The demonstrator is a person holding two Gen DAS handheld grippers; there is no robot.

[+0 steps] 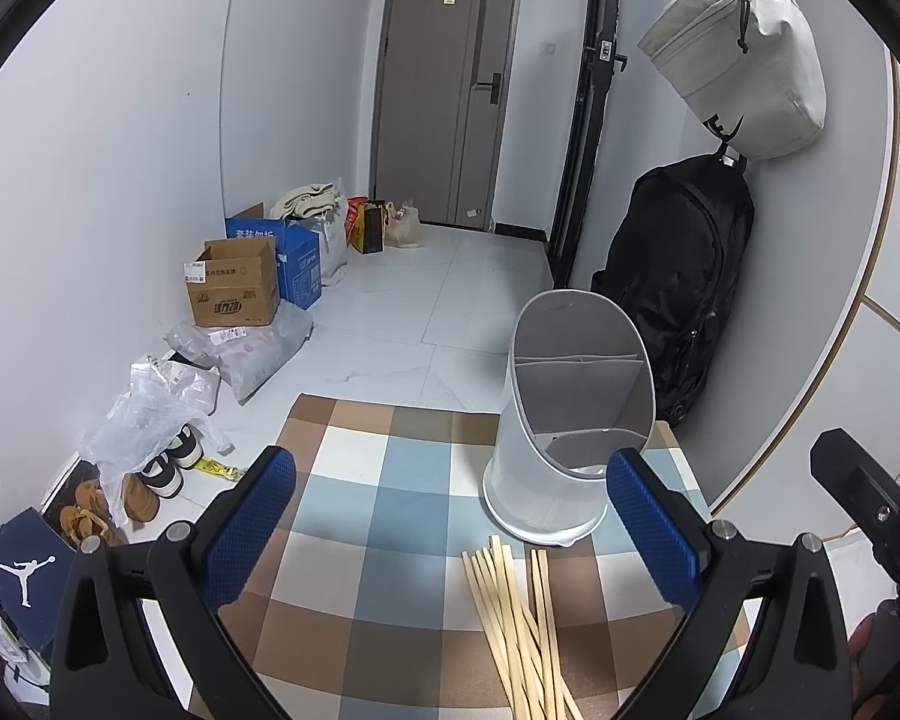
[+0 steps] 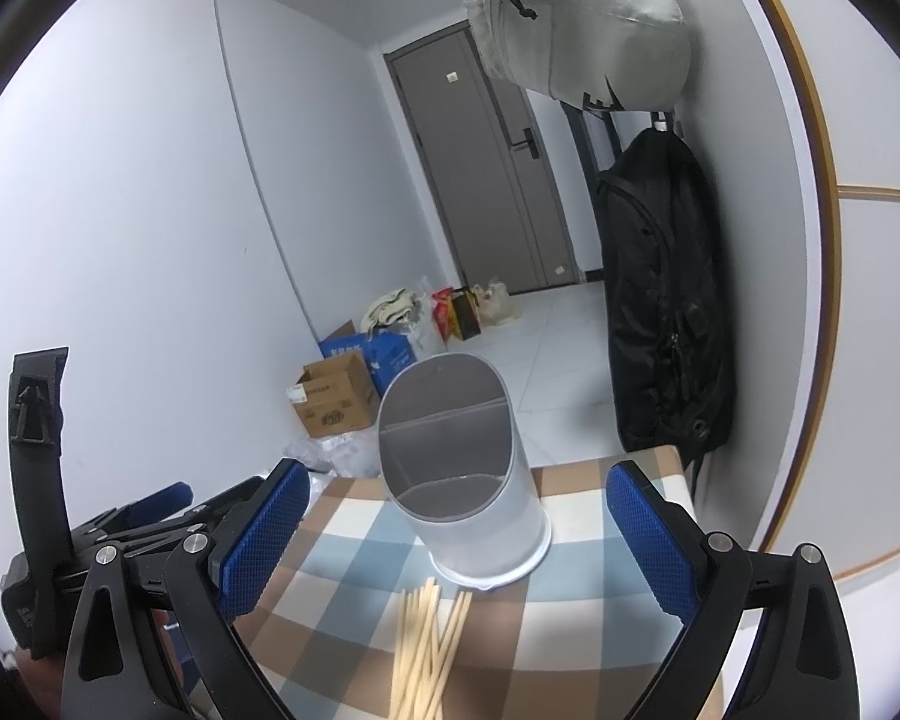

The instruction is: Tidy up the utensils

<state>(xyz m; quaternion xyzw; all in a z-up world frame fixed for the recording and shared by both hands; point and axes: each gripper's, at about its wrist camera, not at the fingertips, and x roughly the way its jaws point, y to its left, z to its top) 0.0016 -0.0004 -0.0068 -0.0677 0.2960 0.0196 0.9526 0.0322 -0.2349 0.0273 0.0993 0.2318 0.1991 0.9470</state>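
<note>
I see both claws spread wide and empty above the checked worktop: my left claw frames the chopsticks and the base of the holder, and my right claw does the same from its side. The chopsticks lie in a loose bundle flat on the cloth between the blue pads, their far tips just short of the holder's foot. The white holder stands upright near the far edge, its slanted mouth facing me, inner dividers visible and nothing seen inside, with a black backpack hanging on the wall behind it.
</note>
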